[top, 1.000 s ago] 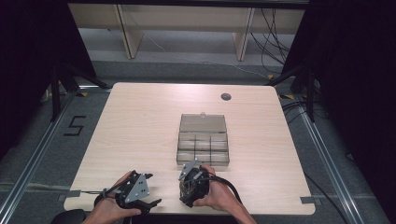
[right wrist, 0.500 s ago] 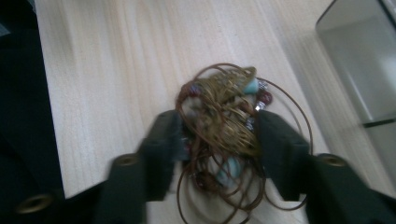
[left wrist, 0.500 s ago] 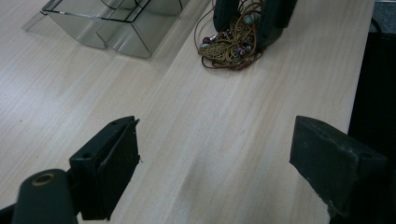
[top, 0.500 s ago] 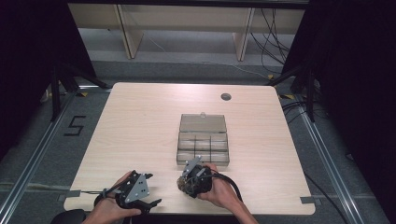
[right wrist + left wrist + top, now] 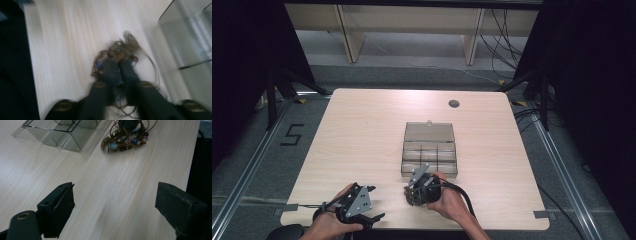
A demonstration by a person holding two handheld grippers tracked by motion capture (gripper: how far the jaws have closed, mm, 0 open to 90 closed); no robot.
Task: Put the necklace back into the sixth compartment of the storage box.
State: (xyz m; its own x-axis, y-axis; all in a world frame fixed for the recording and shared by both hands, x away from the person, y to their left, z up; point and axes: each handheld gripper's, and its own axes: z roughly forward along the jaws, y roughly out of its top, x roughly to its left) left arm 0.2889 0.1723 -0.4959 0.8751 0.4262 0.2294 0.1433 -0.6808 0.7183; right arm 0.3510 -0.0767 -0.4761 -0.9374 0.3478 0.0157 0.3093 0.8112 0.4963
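Blurred right hand-held gripper (image 5: pixel 119 65) pinches a tangle of beaded wire (image 5: pixel 117 53) beside the clear box (image 5: pixel 429 149); left hand-held gripper (image 5: pixel 115 202) spread over counter (image 5: pixel 362 130).

A pale wooden table (image 5: pixel 362 135) stood on a grey floor (image 5: pixel 257 150), with a small round dark grommet (image 5: pixel 454 104) near its far edge. A "5" (image 5: pixel 292 135) was marked in black on the floor at the left (beside a metal rail (image 5: pixel 242 180)). Light wooden shelving (image 5: pixel 412 25) stood behind.
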